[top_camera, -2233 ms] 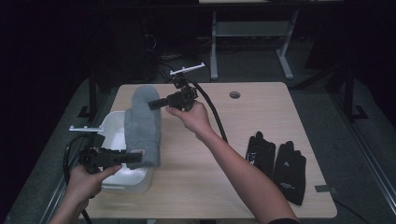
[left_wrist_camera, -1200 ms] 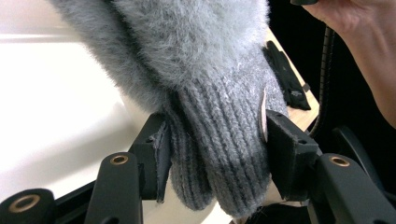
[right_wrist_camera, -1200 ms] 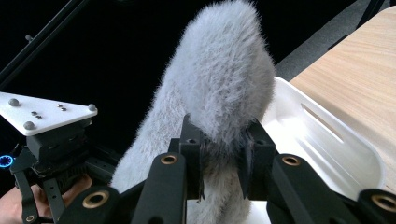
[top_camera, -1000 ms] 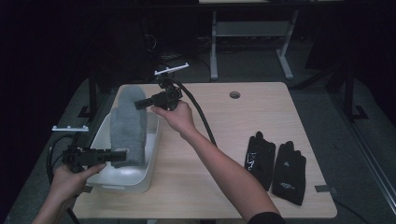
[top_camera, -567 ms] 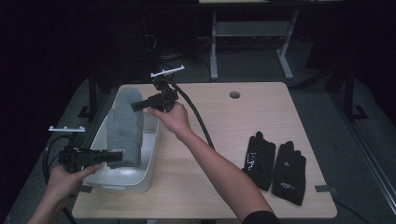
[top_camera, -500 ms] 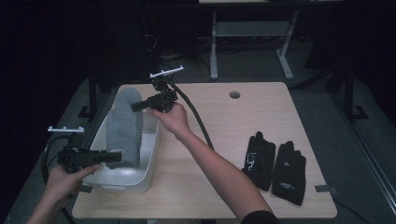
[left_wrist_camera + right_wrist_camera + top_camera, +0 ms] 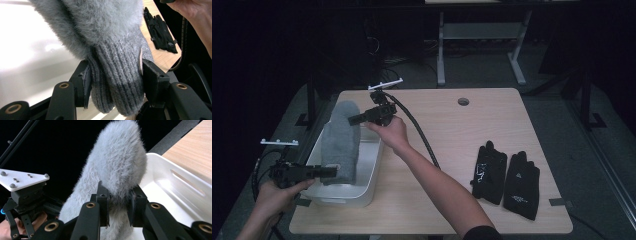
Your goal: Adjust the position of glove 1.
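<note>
Mitten (image 7: 341, 140) (grey, fuzzy) over white bin (image 7: 371, 172) — left gripper (image 7: 328, 172) clamps ribbed cuff, right gripper (image 7: 356, 118) pinches fuzzy tip.

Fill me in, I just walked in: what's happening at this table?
A person holds a fuzzy grey mitten stretched between two handheld grippers over a white bin. The left gripper clamps its ribbed cuff, and the right gripper pinches the fluffy tip. A pair of black gloves lies on the table.

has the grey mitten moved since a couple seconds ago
Yes. The grey mitten, held at each end by the left gripper and right gripper, has shifted left and down over the white bin.
</note>
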A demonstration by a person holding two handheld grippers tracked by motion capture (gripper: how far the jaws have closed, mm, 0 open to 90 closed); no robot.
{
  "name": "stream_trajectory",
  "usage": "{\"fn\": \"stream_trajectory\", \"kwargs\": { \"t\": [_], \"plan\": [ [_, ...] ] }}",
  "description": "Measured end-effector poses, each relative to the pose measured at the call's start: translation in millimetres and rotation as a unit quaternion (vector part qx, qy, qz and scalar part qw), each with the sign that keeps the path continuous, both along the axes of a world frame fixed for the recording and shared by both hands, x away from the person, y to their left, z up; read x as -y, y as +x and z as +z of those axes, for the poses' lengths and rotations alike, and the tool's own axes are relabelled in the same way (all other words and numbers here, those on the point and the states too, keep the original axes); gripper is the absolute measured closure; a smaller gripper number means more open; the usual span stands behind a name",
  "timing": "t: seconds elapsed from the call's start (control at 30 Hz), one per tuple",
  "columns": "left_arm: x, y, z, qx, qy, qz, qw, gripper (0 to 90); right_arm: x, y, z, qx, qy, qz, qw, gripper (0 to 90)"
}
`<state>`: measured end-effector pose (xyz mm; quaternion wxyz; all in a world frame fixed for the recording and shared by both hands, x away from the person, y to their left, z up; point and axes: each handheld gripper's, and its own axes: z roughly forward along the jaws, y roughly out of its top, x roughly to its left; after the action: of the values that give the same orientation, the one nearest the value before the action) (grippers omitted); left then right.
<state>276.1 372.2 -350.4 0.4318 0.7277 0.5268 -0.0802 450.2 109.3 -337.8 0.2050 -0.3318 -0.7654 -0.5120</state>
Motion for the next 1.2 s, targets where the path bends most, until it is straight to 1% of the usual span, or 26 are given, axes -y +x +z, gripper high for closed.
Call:
{"fn": "stream_trajectory", "kwargs": {
  "t": [0.1,0.2,0.33,0.53,0.57,0.7,0.87,0.9,0.97,1.0,1.03,1.13,1.2],
  "plan": [
    [-2.3,0.8,-3.9,-0.005,0.003,0.0,1.0,46.5,-2.9,0.5,-6.6,-0.007,0.004,-0.002,1.0,74.4],
    [-3.2,2.2,-7.8,-0.011,0.006,-0.003,0.9999,46.5,-4.0,0.7,-12.7,-0.01,0.004,-0.005,0.9999,74.4],
    [-2.6,3.9,-12.2,-0.016,0.013,-0.006,0.9998,46.5,-4.1,1.2,-21.2,-0.019,0.002,-0.01,0.9998,74.5],
    [-3.0,6.3,-17.7,-0.026,0.019,-0.007,0.9994,46.5,-4.3,0.2,-30.0,-0.022,-0.003,-0.014,0.9997,74.6],
    [-3.6,6.9,-18.8,-0.025,0.024,-0.012,0.9993,46.5,-4.3,0.0,-31.3,-0.023,-0.005,-0.014,0.9996,74.5],
    [-3.8,7.0,-21.4,-0.032,0.028,-0.012,0.999,46.4,-4.0,-1.0,-38.1,-0.026,-0.013,-0.014,0.9995,74.6],
    [-2.4,8.8,-24.6,-0.038,0.046,-0.023,0.9979,46.3,-1.7,-4.4,-44.2,-0.027,-0.018,-0.017,0.9993,74.6],
    [-1.0,8.9,-26.0,-0.037,0.044,-0.022,0.9981,46.3,-1.2,-4.7,-44.9,-0.028,-0.015,-0.018,0.9993,74.5],
    [-0.4,8.8,-26.5,-0.04,0.048,-0.024,0.9978,46.3,-0.3,-4.5,-46.5,-0.028,-0.018,-0.016,0.9993,74.5],
    [0.4,9.2,-28.8,-0.043,0.057,-0.029,0.997,46.2,0.6,-5.7,-48.7,-0.031,-0.021,-0.016,0.9992,74.5],
    [1.5,9.0,-29.7,-0.046,0.057,-0.026,0.997,46.1,0.7,-6.2,-49.4,-0.03,-0.022,-0.015,0.9992,74.5],
    [2.3,10.3,-31.6,-0.048,0.065,-0.031,0.9962,46.0,2.1,-7.1,-52.7,-0.031,-0.027,-0.013,0.9991,74.5],
    [3.3,10.9,-32.5,-0.05,0.068,-0.03,0.996,46.0,2.2,-6.7,-53.8,-0.03,-0.026,-0.014,0.9991,74.5]
  ]
}}
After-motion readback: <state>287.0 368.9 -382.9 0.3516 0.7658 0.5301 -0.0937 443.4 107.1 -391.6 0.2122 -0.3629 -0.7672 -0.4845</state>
